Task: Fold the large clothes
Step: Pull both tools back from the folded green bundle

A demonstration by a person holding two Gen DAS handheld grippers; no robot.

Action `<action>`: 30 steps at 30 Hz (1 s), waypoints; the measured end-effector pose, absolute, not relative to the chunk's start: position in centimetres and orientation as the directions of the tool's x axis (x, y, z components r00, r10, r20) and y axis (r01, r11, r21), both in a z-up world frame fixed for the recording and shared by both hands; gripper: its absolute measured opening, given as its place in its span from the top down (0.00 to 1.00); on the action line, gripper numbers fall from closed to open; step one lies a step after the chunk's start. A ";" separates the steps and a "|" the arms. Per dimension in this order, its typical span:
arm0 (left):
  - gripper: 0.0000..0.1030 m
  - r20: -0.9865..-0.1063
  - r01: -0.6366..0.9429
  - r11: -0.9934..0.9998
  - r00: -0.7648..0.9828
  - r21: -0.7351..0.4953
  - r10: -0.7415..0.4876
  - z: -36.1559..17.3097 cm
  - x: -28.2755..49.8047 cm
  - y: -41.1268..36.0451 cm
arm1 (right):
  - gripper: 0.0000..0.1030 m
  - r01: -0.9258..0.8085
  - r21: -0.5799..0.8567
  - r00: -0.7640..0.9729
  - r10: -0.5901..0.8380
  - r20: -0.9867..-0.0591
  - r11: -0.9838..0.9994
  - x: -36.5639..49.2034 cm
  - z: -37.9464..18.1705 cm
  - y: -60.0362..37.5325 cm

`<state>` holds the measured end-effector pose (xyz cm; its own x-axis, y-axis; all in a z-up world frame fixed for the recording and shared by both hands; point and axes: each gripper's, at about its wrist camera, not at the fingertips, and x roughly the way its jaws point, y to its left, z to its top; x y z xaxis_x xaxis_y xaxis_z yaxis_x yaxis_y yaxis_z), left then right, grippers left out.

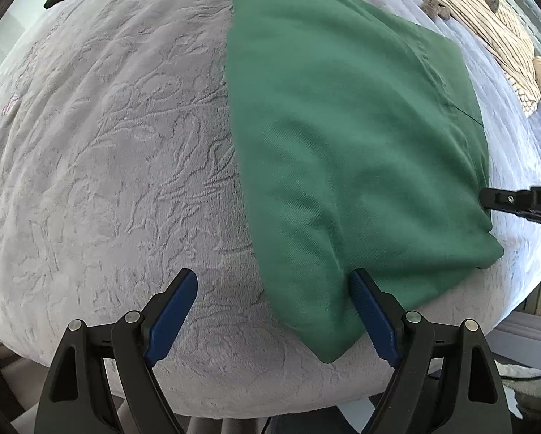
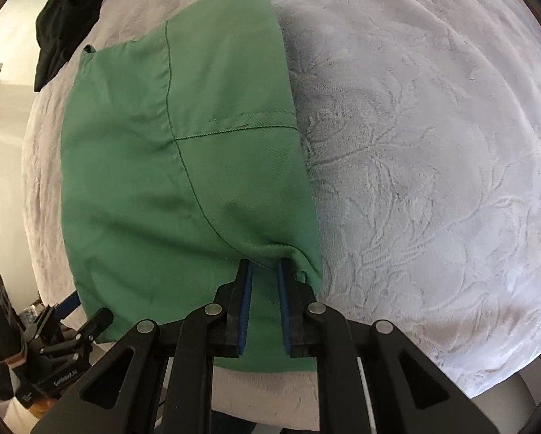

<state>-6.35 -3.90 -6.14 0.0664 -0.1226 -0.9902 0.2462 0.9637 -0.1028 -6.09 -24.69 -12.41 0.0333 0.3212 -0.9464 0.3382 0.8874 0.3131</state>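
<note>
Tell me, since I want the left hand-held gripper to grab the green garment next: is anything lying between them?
Nothing visible. The left hand-held gripper hangs open right over the green garment's near corner, with only bare grey bedspread beside it.

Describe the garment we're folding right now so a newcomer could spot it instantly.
Start from the pale textured bedspread covering the bed. On it lies the green garment, folded into a broad slab near the front edge. It is the only green piece: the black clothing and the striped beige item sit farther back.
</note>
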 end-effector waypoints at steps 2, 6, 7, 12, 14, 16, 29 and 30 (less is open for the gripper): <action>0.15 -0.990 0.243 0.964 0.060 -0.105 -0.124 -6.1 -6.3 -4.0 | 0.83 0.342 0.317 0.032 0.326 -0.945 0.885 -6.3 -12.0 -24.8; 0.15 -0.991 0.249 0.963 0.062 -0.102 -0.121 -5.9 -5.7 -3.9 | 0.82 0.342 0.319 0.025 0.331 -0.943 0.884 -6.0 -11.1 -25.4; 0.15 -0.991 0.253 0.962 0.060 -0.102 -0.121 -5.9 -5.1 -3.3 | 0.82 0.340 0.318 0.024 0.330 -0.944 0.885 -6.2 -11.2 -25.3; 0.15 -0.991 0.251 0.963 0.065 -0.095 -0.115 -5.1 -4.5 -3.0 | 0.82 0.351 0.306 0.024 0.319 -0.948 0.885 -7.6 -10.1 -23.6; 0.15 -0.991 0.252 0.964 0.074 -0.088 -0.109 -4.7 -4.3 -3.0 | 0.74 0.355 0.303 0.028 0.313 -0.949 0.885 -7.8 -9.6 -23.9; 0.15 -0.990 0.249 0.965 0.085 -0.086 -0.111 -4.0 -4.0 -3.0 | 0.61 0.358 0.299 0.037 0.307 -0.951 0.884 -8.0 -9.2 -23.6; 0.15 -0.977 0.234 0.970 0.186 -0.060 -0.105 1.3 -1.6 -3.6 | 0.30 0.311 0.253 0.111 0.230 -0.967 0.916 -7.7 -4.2 -22.6; 0.15 -0.974 0.239 0.969 0.202 -0.058 -0.108 1.8 -1.6 -3.7 | 0.27 0.306 0.249 0.119 0.223 -0.968 0.919 -7.5 -3.8 -22.5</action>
